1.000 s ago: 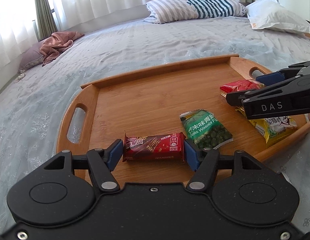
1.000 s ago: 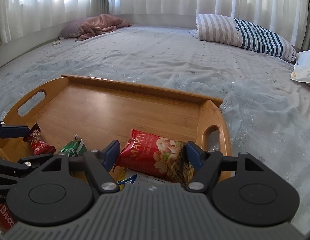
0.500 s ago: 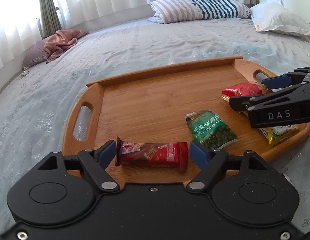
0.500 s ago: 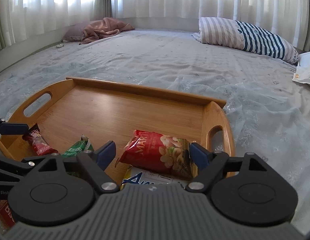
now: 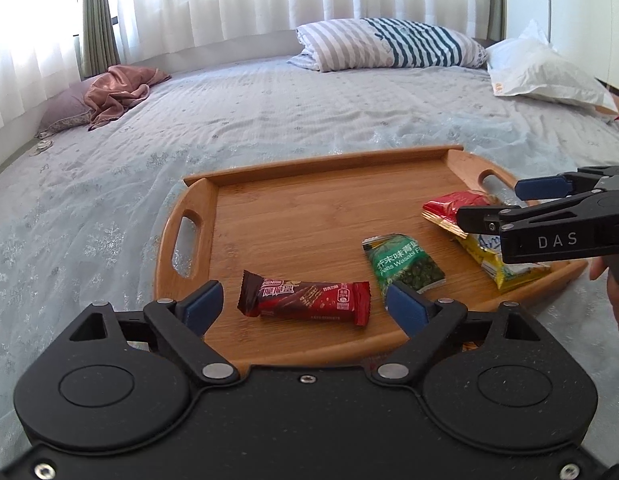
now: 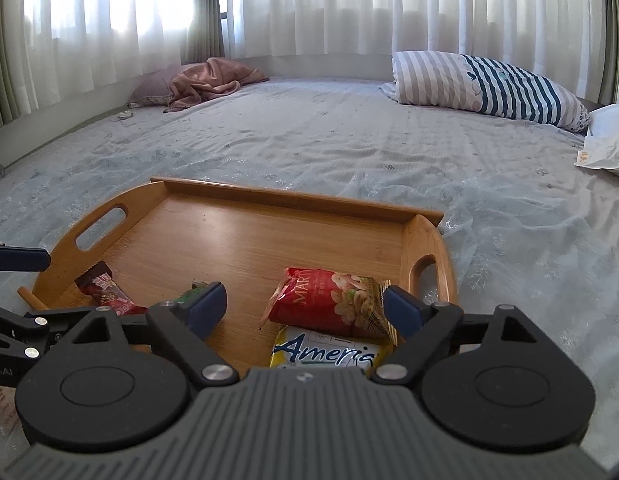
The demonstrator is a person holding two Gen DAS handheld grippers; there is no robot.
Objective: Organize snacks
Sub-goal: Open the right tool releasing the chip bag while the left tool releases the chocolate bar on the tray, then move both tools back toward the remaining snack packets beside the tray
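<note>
Lying between open left tongs point(image 5: 303, 306): chocolate bar point(image 5: 305, 298), seemingly untouched.

Red nut packet point(image 6: 333, 300) lies between parted jaws.

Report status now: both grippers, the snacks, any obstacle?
Left gripper open, red bar lies free between its fingers. Right gripper open by nut bag. Four snacks on tray. No obstacle.

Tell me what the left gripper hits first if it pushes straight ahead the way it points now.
Likely the dark red chocolate bar wrapper, lying flat on the wooden tray between the open left gripper fingers. Depth is unclear, so it might pass just above it.
</note>
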